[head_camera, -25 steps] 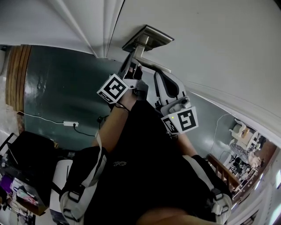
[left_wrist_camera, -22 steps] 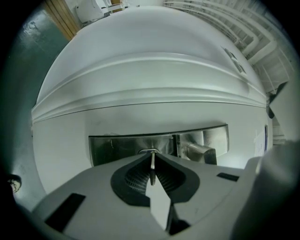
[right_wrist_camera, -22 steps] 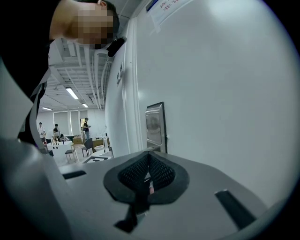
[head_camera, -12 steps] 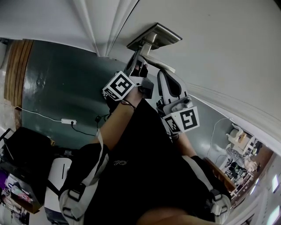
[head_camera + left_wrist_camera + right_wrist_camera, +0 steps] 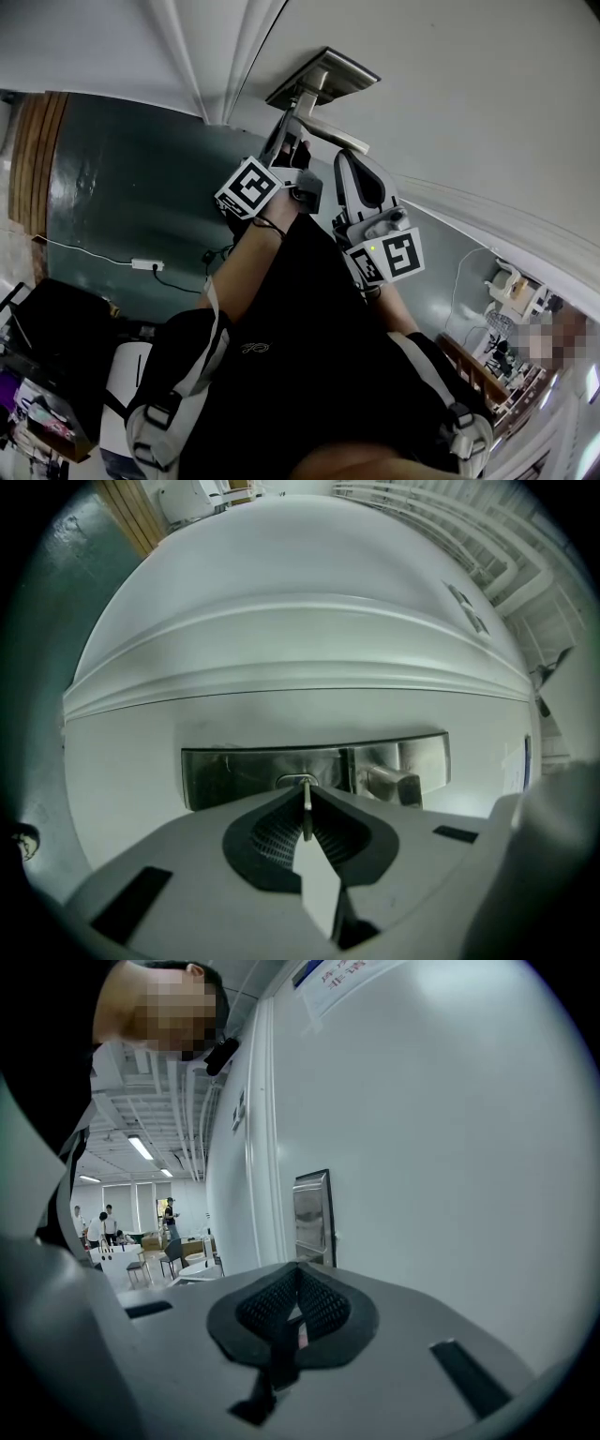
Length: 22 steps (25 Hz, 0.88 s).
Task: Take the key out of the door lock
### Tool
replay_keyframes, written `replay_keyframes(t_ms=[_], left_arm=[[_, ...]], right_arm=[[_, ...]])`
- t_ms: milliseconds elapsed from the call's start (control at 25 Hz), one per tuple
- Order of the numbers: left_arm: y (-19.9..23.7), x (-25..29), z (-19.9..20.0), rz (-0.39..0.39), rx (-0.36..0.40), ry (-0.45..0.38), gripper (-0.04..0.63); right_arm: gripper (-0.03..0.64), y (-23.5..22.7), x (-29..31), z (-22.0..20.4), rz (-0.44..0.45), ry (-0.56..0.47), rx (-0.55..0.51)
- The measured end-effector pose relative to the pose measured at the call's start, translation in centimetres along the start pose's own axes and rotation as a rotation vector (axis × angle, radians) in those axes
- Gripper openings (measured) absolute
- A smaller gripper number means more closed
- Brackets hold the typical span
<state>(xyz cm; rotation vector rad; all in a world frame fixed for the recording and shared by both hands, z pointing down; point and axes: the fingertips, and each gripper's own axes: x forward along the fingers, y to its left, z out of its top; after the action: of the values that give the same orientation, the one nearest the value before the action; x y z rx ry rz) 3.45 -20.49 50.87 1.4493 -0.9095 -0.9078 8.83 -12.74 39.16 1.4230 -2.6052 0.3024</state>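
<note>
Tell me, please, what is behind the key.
The steel lock plate on the white door, with the keyhole at the key's tip. Whether the tip sits inside is hidden.

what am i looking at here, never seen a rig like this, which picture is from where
No robot: a person holds a grey two-jaw hand-held gripper in each hand, each with a cube of square markers. The head view is from a camera on the person's head, looking down at their arms and a white door. The other two views come from cameras on the hand-held grippers, looking along the jaws. The left hand-held gripper is shut on a thin key that sits in the metal lock plate, beside the handle. The right hand-held gripper is shut on nothing, next to the door.
</note>
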Motion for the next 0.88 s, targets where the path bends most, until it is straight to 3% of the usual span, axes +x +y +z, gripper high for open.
replay_keyframes(t_ms=[320, 880], left_arm=[[0.29, 0.48, -0.04, -0.010, -0.028, 0.002, 0.037], [0.00, 0.87, 0.01, -0.016, 0.001, 0.035, 0.035]], right_arm=[[0.008, 0.26, 0.07, -0.31, 0.011, 0.004, 0.004], [0.008, 0.69, 0.08, -0.35, 0.015, 0.005, 0.009]])
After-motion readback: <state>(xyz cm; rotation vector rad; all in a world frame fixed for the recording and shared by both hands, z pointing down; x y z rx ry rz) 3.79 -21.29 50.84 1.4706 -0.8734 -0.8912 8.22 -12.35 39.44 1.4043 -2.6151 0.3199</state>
